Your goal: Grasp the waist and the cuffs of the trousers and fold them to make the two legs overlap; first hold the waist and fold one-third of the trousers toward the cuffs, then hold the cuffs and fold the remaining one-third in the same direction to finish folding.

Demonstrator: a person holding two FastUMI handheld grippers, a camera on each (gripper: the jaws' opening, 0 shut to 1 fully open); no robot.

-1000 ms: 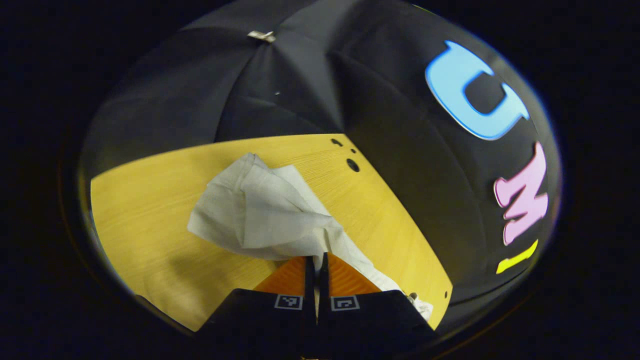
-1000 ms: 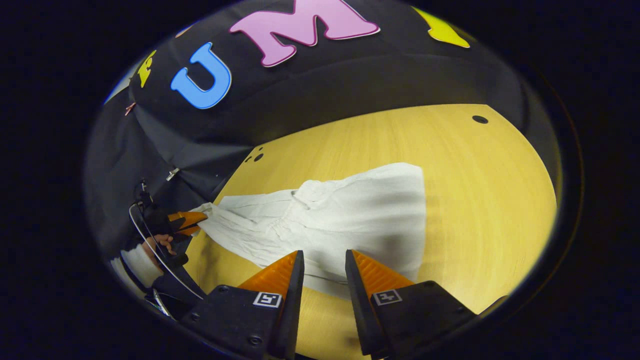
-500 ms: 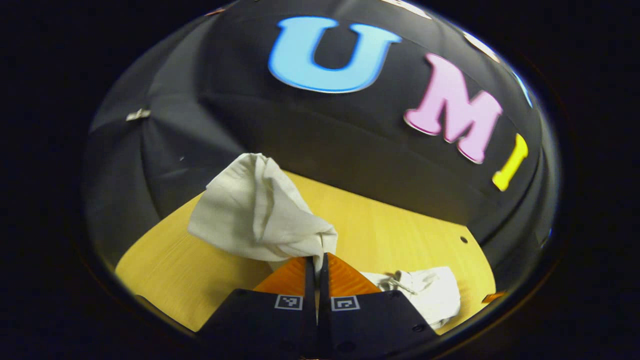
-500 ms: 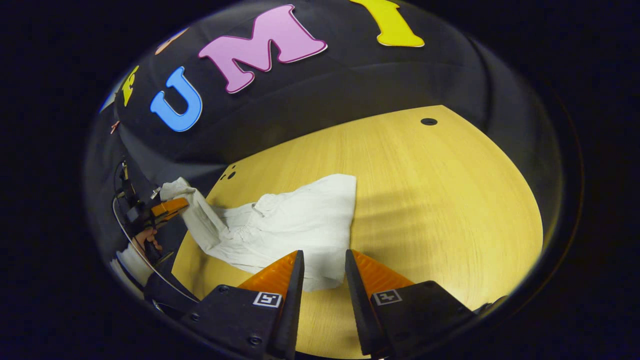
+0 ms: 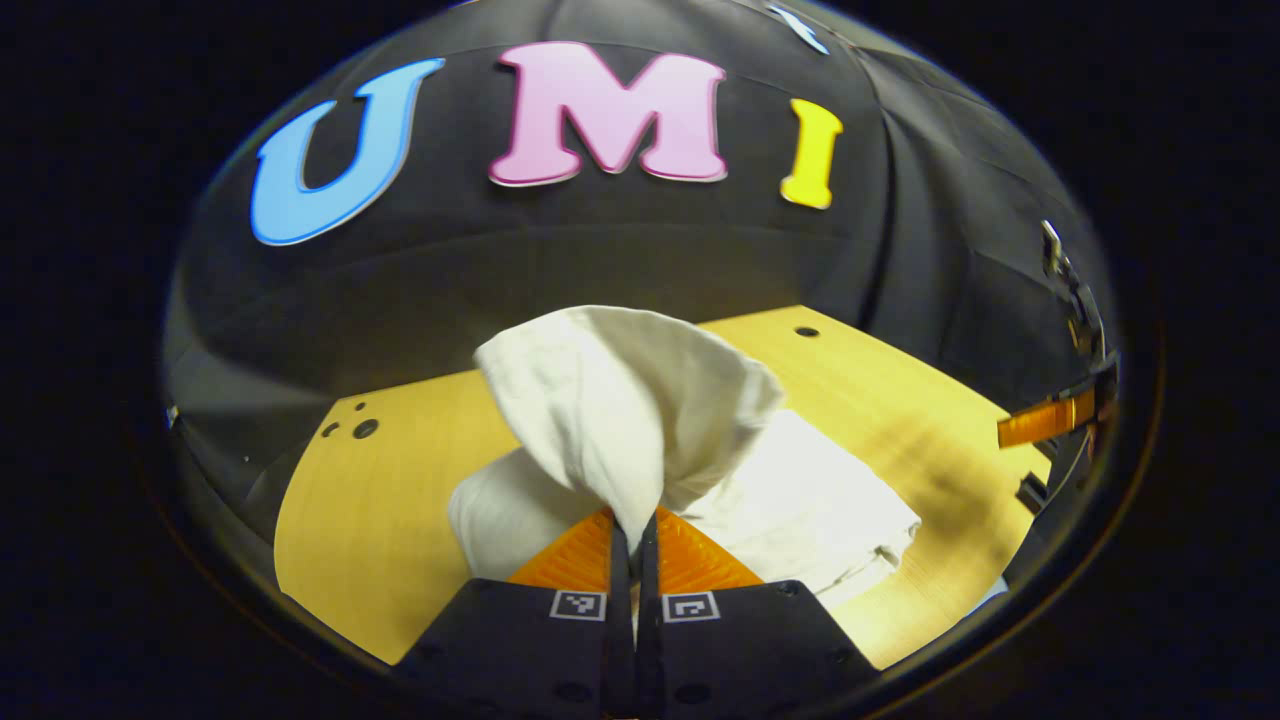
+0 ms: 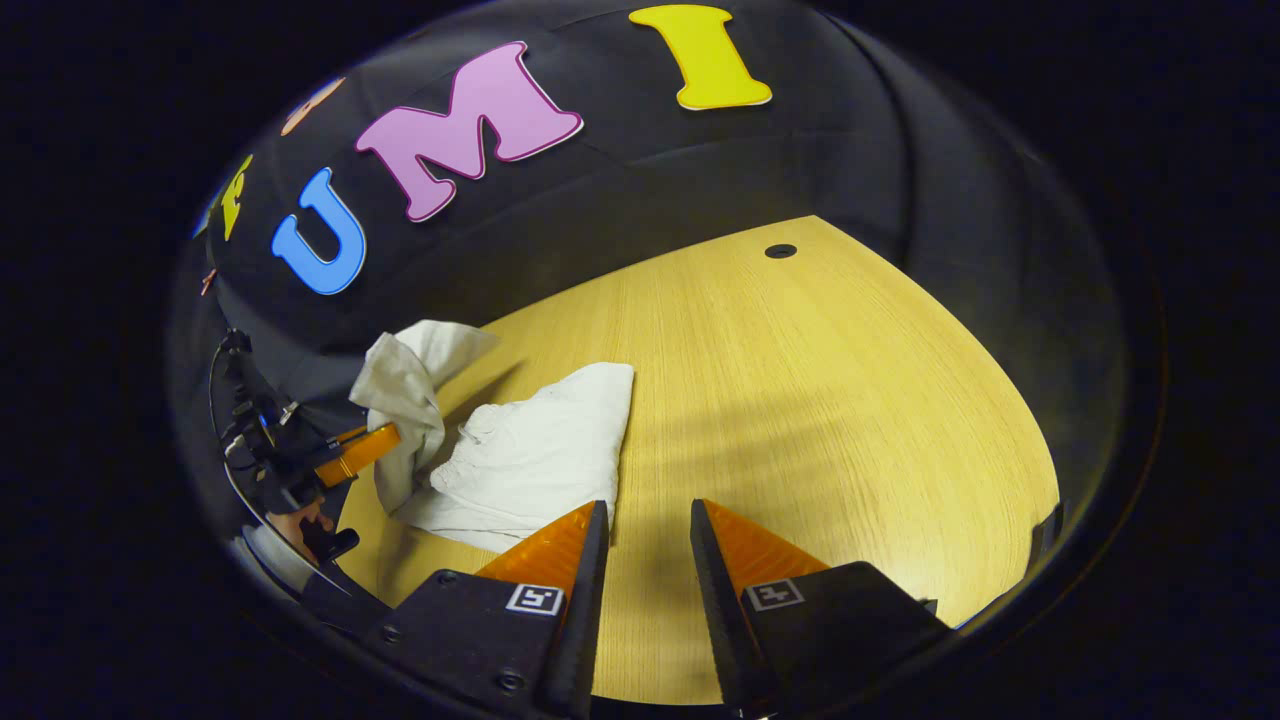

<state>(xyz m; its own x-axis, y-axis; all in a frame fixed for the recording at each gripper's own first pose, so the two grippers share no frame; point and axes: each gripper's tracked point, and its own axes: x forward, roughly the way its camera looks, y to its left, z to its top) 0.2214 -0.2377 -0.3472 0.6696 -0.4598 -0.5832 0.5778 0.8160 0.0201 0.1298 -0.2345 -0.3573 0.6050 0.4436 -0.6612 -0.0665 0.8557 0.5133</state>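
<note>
- Since the earlier frame the lifted end of the white trousers (image 5: 625, 400) has swung from beside the tabletop's left edge to above the part lying flat, and the right gripper has drawn back off the cloth.
- The trousers (image 6: 530, 455) lie bunched near the wooden tabletop's (image 6: 820, 400) left edge.
- The left gripper (image 5: 633, 530) is clamped tight on the raised end.
- The right gripper (image 6: 648, 540) hovers over bare wood, fingers parted, holding nothing.
</note>
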